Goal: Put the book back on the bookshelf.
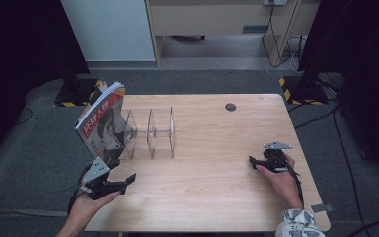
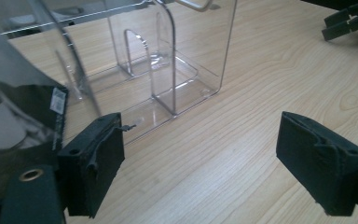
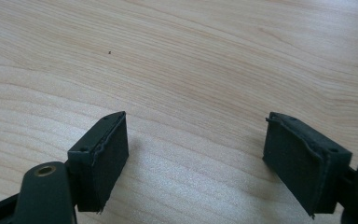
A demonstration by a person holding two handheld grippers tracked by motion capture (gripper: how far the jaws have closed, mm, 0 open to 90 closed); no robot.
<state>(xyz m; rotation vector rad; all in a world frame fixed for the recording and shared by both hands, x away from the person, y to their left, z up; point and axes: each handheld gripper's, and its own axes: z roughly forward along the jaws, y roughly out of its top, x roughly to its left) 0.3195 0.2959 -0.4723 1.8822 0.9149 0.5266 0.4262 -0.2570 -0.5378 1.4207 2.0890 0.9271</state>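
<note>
A magazine (image 1: pixel 103 123) with a red-and-grey cover stands leaning in the leftmost slot of a clear acrylic rack (image 1: pixel 153 133) on the wooden table (image 1: pixel 217 187). My left gripper (image 1: pixel 123 169) hovers just in front of the magazine's lower corner, open and holding nothing. In the left gripper view its jaws (image 2: pixel 200 163) stand wide apart before the rack (image 2: pixel 168 88), with the magazine (image 2: pixel 14 116) at the left edge. My right gripper (image 1: pixel 256 160) rests low at the table's right side, open. In the right gripper view its jaws (image 3: pixel 196 163) frame bare wood (image 3: pixel 191 56).
The rack's two right-hand slots hold nothing. A round cable hole (image 1: pixel 230 106) sits in the table's far right part. Beyond the table are a white cabinet (image 1: pixel 111 29), dark stands with striped bases (image 1: pixel 296 91) and floor cables. The right gripper (image 2: pixel 349 21) shows far off in the left gripper view.
</note>
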